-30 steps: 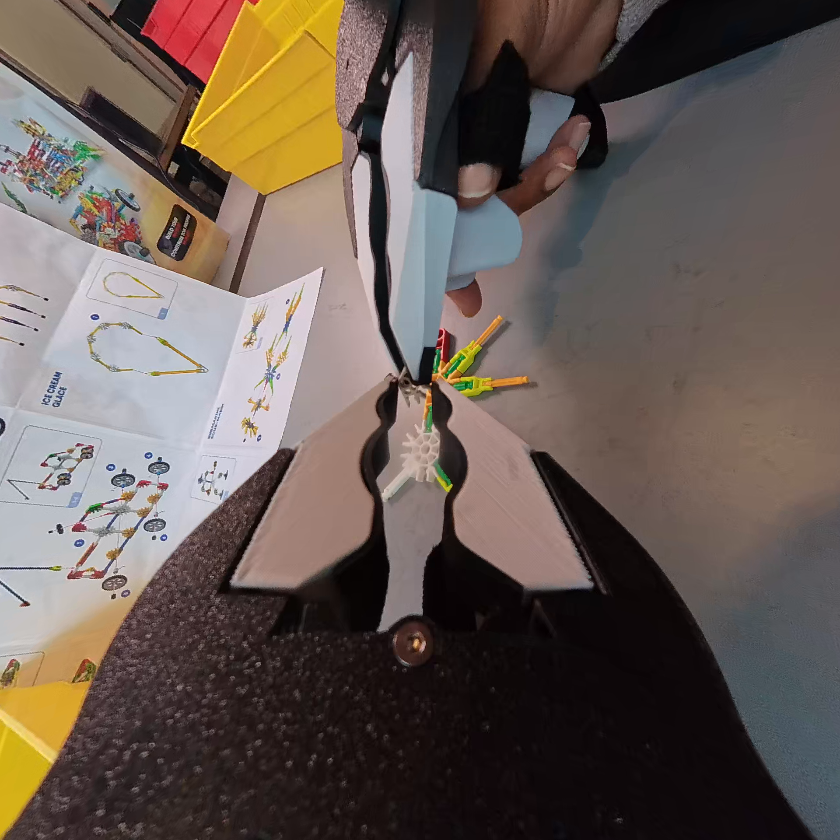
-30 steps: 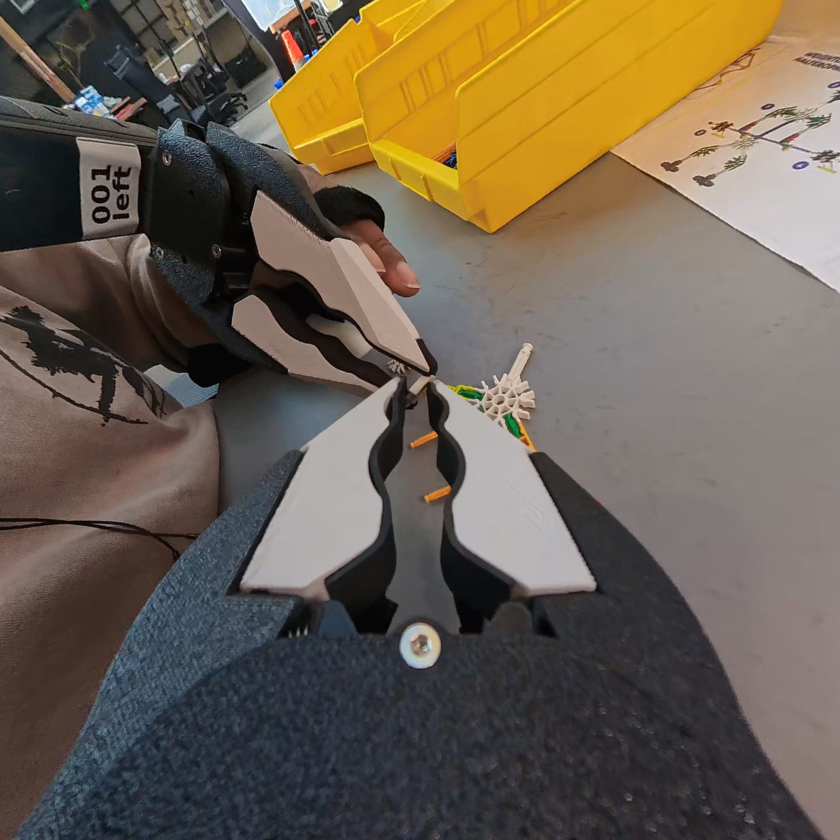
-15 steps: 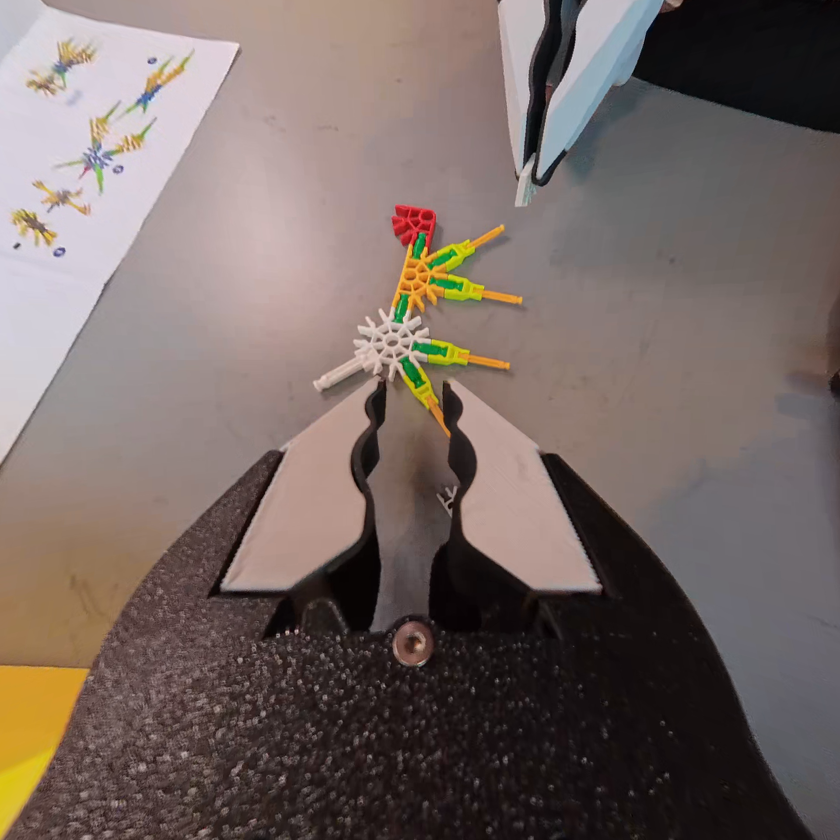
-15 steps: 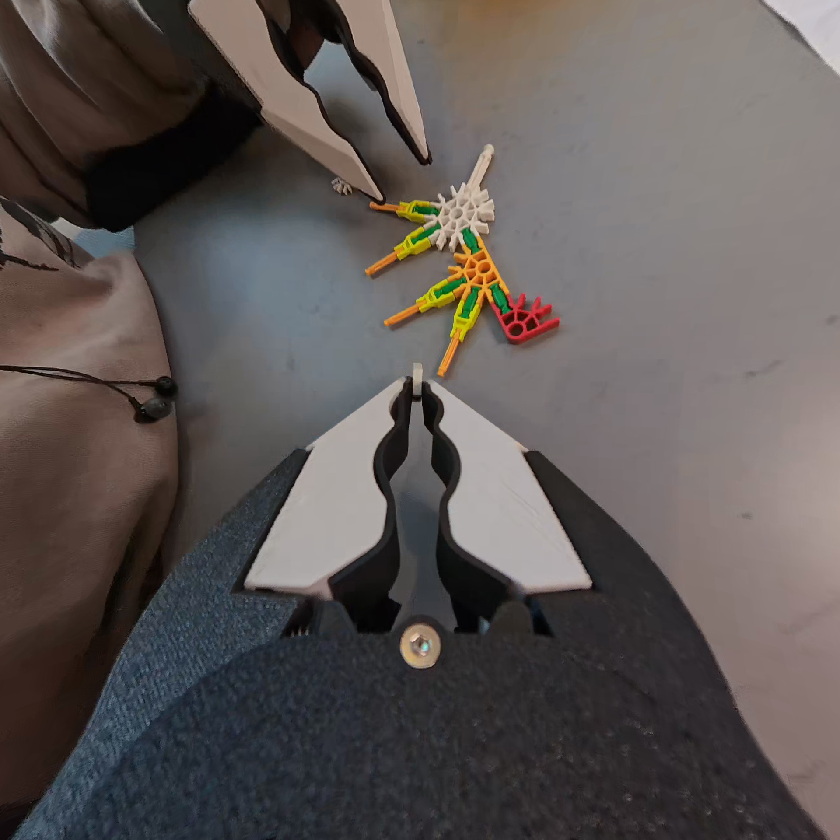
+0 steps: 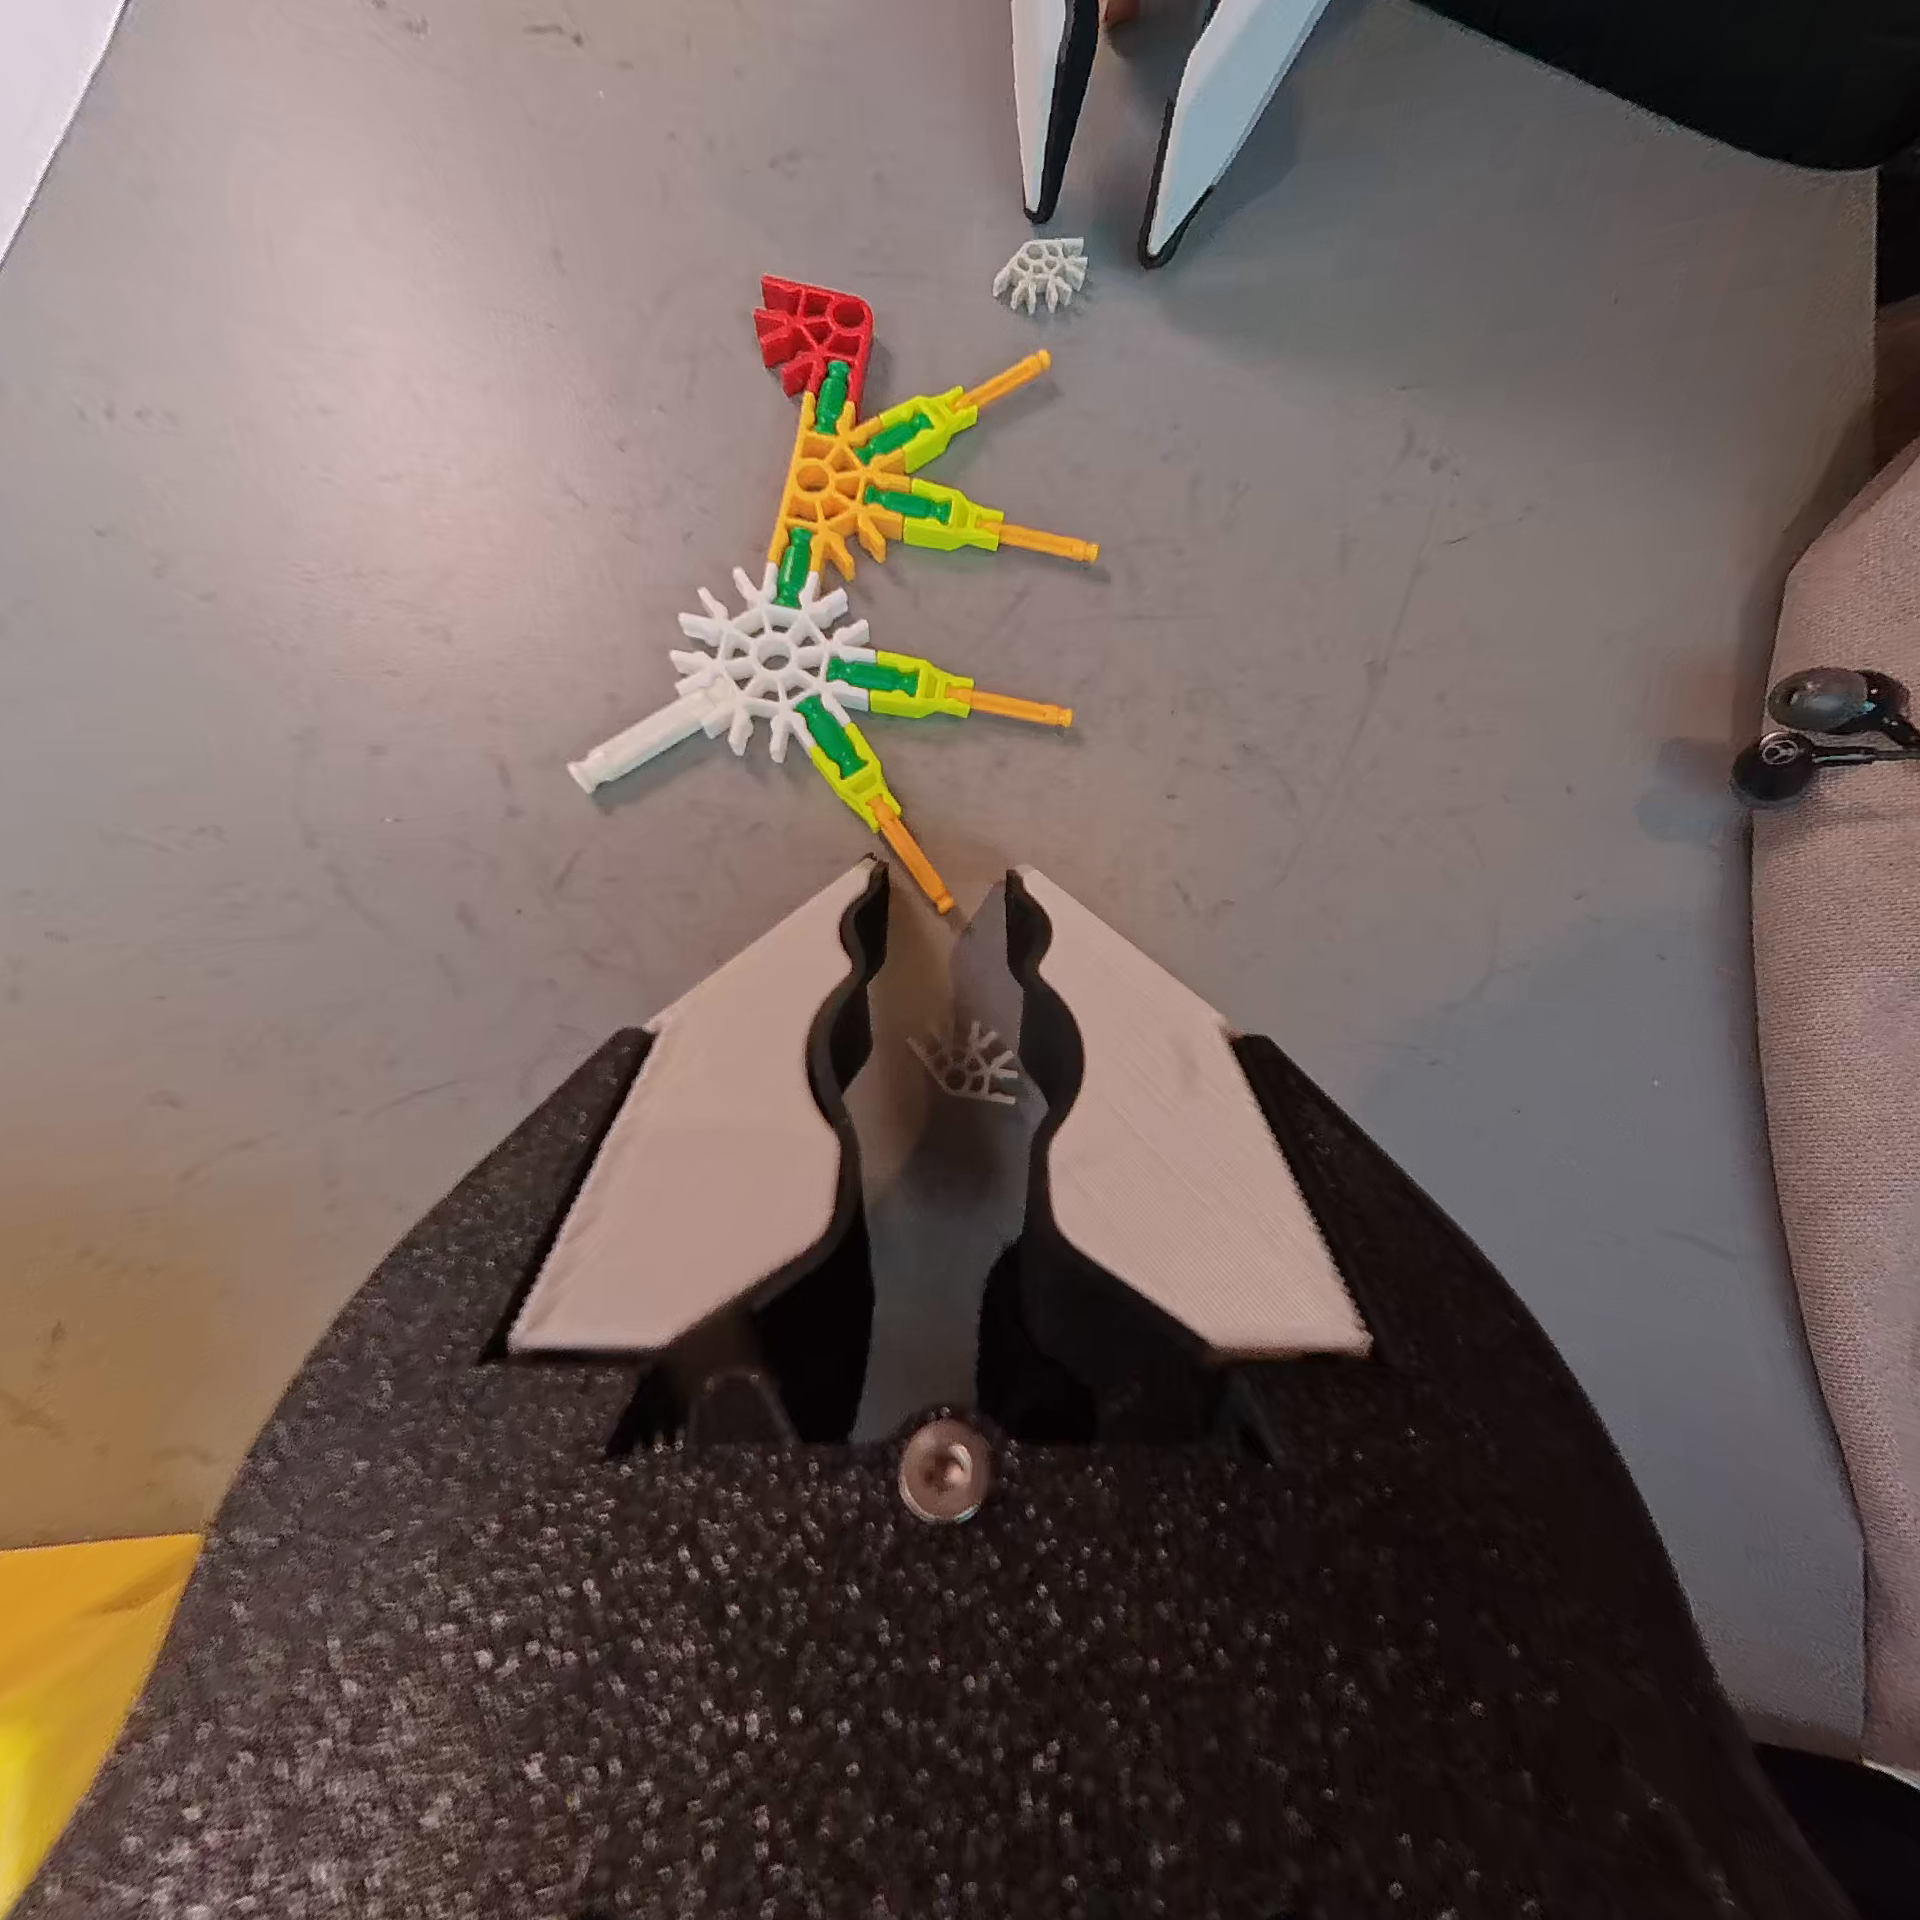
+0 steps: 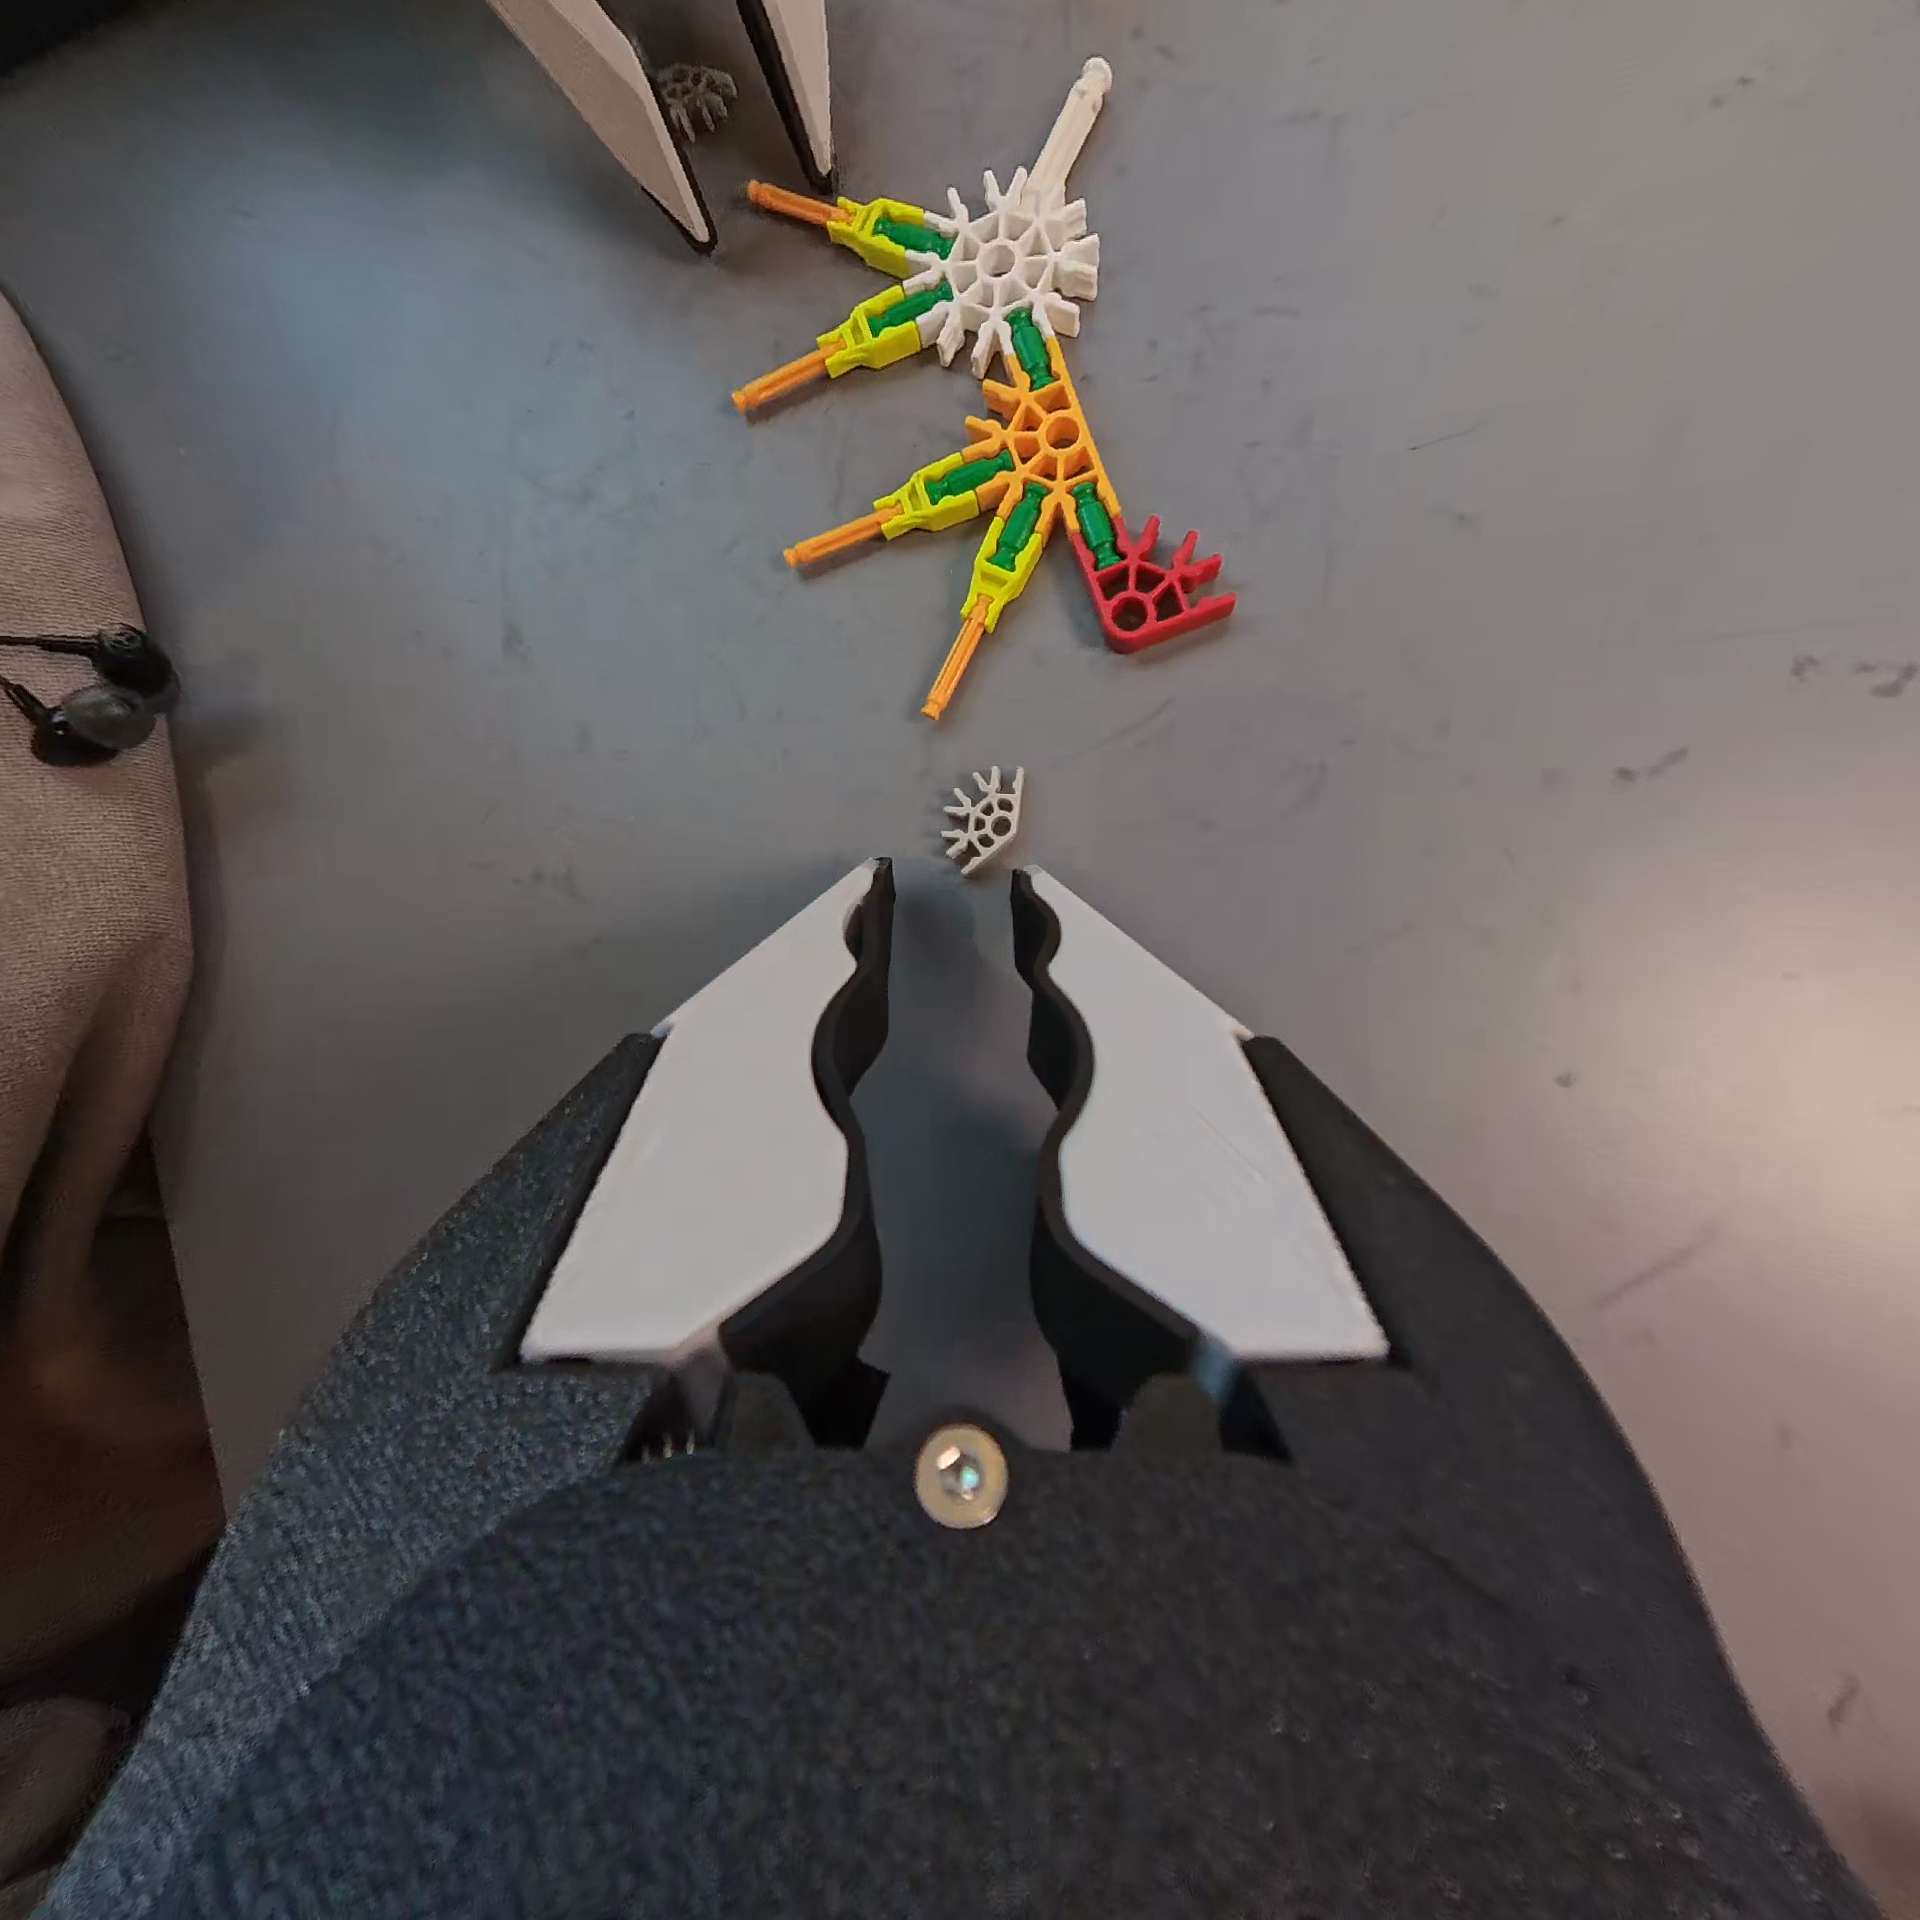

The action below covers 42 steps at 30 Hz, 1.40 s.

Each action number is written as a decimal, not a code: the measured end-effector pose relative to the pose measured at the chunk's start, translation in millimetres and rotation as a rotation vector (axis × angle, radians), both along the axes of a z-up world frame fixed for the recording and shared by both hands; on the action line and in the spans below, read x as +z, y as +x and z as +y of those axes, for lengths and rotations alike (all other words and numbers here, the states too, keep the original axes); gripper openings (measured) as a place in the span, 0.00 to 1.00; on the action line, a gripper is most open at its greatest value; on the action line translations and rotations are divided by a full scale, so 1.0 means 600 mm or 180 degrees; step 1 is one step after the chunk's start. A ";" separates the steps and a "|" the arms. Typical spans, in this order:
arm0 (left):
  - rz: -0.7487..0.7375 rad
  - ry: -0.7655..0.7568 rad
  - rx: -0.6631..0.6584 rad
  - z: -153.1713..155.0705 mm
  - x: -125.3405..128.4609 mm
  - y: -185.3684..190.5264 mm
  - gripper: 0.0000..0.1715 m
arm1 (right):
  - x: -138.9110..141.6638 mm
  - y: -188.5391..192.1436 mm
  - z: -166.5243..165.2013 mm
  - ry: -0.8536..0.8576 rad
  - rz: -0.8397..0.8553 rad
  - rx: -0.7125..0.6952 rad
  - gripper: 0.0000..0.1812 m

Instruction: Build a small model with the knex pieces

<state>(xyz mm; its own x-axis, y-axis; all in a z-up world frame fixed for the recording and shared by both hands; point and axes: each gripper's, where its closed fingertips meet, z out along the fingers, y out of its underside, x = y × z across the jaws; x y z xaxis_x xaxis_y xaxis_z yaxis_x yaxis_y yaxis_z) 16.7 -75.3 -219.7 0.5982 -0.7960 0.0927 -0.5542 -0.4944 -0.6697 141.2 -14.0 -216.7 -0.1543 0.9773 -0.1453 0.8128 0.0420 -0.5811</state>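
A flat rod-and-connector model point(image 5: 831, 561) lies on the grey table point(image 5: 312, 520): a white snowflake connector, an orange connector, a red corner piece, green and orange rods. It also shows in the right wrist view point(image 6: 1023, 364). My left gripper point(image 5: 945, 871) is open and holds nothing, its tips just short of an orange rod end. A small grey connector point(image 5: 966, 1060) lies on the table between its fingers. My right gripper point(image 6: 951, 871) is open and empty. A second small grey connector point(image 6: 987, 821) lies just past its tips. Each gripper shows at the top of the other's view.
A person's beige garment point(image 5: 1849, 1143) borders the table on one side, with black earbuds point(image 5: 1818, 727) hanging on it. A yellow bin corner point(image 5: 62, 1662) shows at the lower left of the left wrist view. White paper point(image 5: 42, 83) lies at its upper left. Tip to tip, the grippers are about 15 cm apart.
Both grippers have drawn apart and back from the model. The right gripper was shut on a small grey connector; it has opened and the piece now lies on the table.
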 end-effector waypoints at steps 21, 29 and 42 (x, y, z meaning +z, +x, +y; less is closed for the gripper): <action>-0.0235 0.0420 0.0387 0.041 0.032 -0.020 0.15 | 0.017 -0.051 -0.010 0.0258 0.0265 0.0048 0.16; -0.0263 0.0685 0.0374 0.054 0.045 -0.004 0.20 | 0.008 -0.073 -0.009 0.0416 0.0170 0.0184 0.02; -0.0206 0.0454 0.0176 0.072 0.016 0.007 0.28 | 0.013 -0.104 0.014 0.0595 0.0344 0.0353 0.02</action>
